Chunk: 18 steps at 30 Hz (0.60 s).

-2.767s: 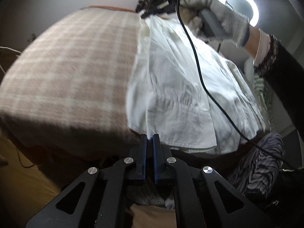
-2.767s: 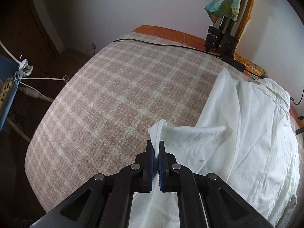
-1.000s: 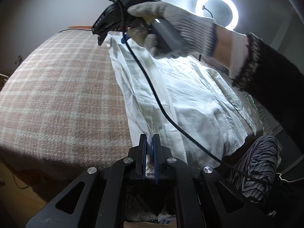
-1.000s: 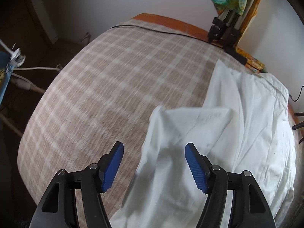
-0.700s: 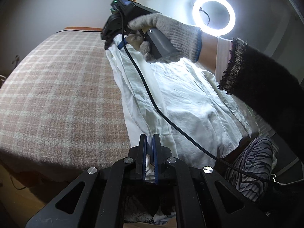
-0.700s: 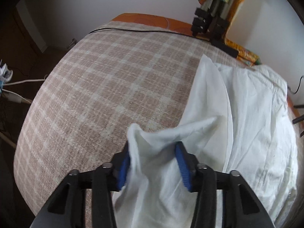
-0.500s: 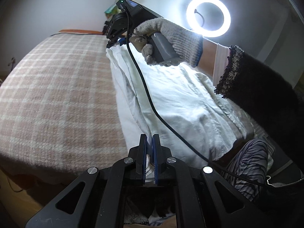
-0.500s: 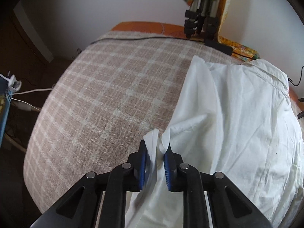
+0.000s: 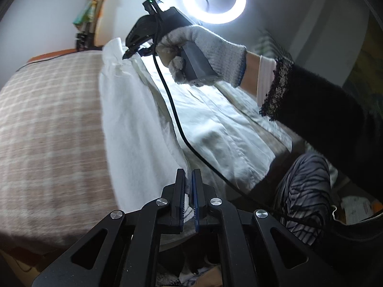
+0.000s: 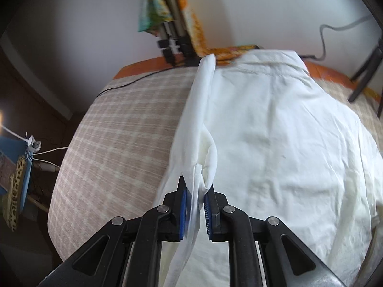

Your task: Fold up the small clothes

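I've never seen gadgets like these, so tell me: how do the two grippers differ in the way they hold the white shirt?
The left gripper pinches a thin edge of the white shirt, its blue pads nearly touching; the right gripper clamps a thicker bunched fold, so its pads stand further apart. The left gripper holds the near end of the lifted edge, the right gripper the far end. Both are shut on the same shirt above the checked blanket.

readable text: none | left wrist view: no legible lettering or numbers (a pale item (image 9: 356, 206) at the right edge bears marks too small and blurred to read) | right wrist view: no words, labels or brands; the patterned cloth (image 10: 153, 12) on the stand shows only colours
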### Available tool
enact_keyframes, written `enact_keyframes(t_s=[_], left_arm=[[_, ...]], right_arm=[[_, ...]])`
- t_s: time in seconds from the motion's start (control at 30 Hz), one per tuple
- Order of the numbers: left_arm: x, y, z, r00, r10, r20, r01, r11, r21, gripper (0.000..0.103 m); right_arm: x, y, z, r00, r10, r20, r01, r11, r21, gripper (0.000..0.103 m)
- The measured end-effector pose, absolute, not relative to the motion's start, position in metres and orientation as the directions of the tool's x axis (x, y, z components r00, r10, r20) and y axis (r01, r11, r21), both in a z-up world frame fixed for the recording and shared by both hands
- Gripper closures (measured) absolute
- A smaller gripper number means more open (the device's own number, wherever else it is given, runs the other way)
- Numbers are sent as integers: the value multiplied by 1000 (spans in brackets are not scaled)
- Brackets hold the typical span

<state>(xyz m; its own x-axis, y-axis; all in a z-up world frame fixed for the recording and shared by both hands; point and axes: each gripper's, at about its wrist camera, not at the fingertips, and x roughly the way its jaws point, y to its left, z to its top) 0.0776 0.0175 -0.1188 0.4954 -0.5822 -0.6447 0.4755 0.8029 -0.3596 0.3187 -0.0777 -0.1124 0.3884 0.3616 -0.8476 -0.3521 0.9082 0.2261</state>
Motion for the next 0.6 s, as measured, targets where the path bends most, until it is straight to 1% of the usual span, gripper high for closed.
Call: enact_keyframes(t_s=[0.13,0.23,0.27,0.3,0.33,0.4,0.47,0.5,0.53,0.6], left_arm=[[80,-1,-126,465,-577,-672,508,795,-331,99],[80,-8,-128,451,-576,-681,524,789,-321,99],[79,-9,-128,446,-582,-680,530,784,-323,98],[78,-10,-128,443,-583,-681,536,781,-321,91],[75,-11,-126,439,-589,-679,542,776,-323,89],[69,-9,-122,436,-604,-667,557,763,-327,89],[62,-2,-116,448,-613,-651,565,758,-325,86],[58,3,-112,469,-606,-642,563,765,-311,83],[56,10,-109,487,-600,-635,556,774,-305,83],[57,26,-106,524,-577,-627,518,800,-302,83]], right_arm=[[326,-97,-125,368,368,-854,-326,911,252,92],[331,-99,-136,356,349,-867,-332,914,232,92],[331,-99,-138,354,346,-869,-338,914,226,92],[332,-97,-140,356,342,-870,-345,913,218,92],[334,-96,-141,354,340,-871,-354,911,211,92],[338,-94,-142,353,325,-878,-369,910,189,92],[342,-96,-145,344,316,-884,-371,911,181,92],[342,-97,-146,344,314,-885,-371,911,179,90],[342,-98,-146,345,305,-887,-373,912,169,88],[340,-101,-145,349,288,-892,-380,913,146,80]])
